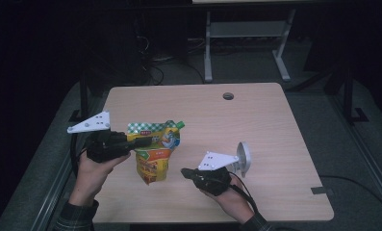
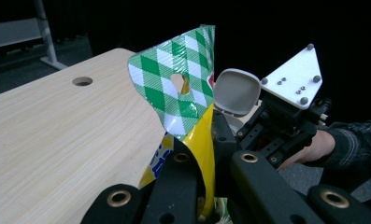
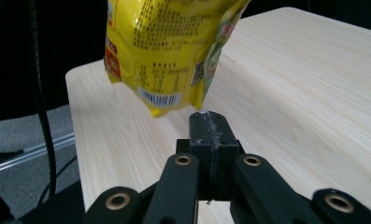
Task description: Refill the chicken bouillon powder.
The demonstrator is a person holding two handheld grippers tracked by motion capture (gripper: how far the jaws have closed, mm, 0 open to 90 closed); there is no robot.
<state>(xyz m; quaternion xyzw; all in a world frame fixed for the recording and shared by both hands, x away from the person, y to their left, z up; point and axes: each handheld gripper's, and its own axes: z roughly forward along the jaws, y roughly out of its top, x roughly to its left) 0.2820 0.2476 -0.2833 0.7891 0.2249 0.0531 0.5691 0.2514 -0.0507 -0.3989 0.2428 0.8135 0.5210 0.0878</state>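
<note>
High view: bowl (image 1: 243,158) nr right tongs (image 1: 184,172)

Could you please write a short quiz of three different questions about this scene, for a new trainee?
1. True or false: the left gripper is shut on the upper part of the yellow pouch.
2. Which pattern is printed on the top strip of the pouch? A) red stripes B) green and white diamonds C) blue dots
3. Fill in the word: the right gripper has its jaws ____ with nothing between them.

Key
1. True: in the left gripper view the jaws pinch the pouch below its checked top.
2. B.
3. Shut: in the right gripper view the pads meet, and the pouch hangs apart in front of them, above the table.
</note>
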